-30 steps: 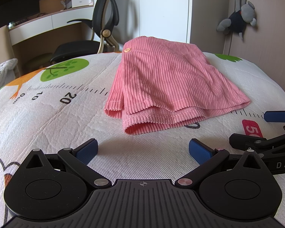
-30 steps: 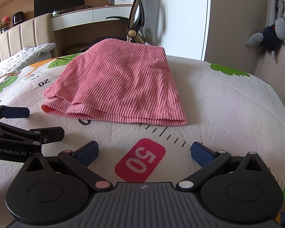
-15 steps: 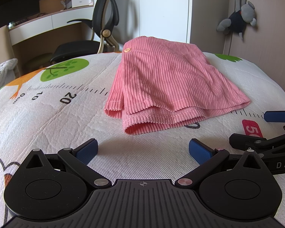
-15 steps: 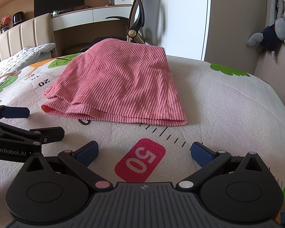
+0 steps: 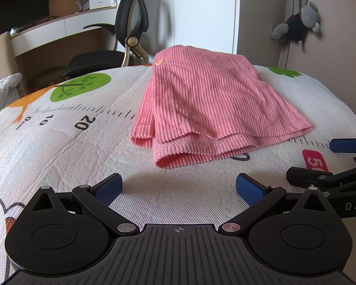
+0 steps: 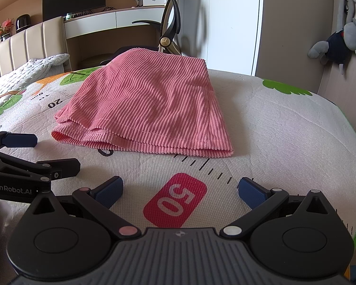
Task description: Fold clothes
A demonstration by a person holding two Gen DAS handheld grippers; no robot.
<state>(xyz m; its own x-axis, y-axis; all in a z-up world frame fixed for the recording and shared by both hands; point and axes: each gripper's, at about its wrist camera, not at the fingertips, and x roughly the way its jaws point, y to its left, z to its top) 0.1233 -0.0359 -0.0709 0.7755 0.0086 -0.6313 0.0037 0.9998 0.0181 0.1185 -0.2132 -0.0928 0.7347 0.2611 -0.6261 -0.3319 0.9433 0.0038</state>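
Observation:
A pink ribbed garment (image 5: 208, 109) lies folded into a layered stack on the printed mat (image 5: 59, 147), with a small button near its far left corner. My left gripper (image 5: 179, 186) stands open just short of the garment's near hem, with nothing between its blue pads. In the right wrist view the same garment (image 6: 144, 104) rests beyond my right gripper (image 6: 180, 188), which is open over the red "50" mark on the mat (image 6: 284, 128). Each gripper shows at the edge of the other's view: the right one (image 5: 339, 163) and the left one (image 6: 23, 156).
An office chair (image 5: 121, 45) and a desk stand behind the mat's far edge. A grey stuffed toy (image 5: 296, 26) hangs on the wall at the right. A grey blanket (image 6: 33, 65) lies at the far left. The mat drops off on the right side.

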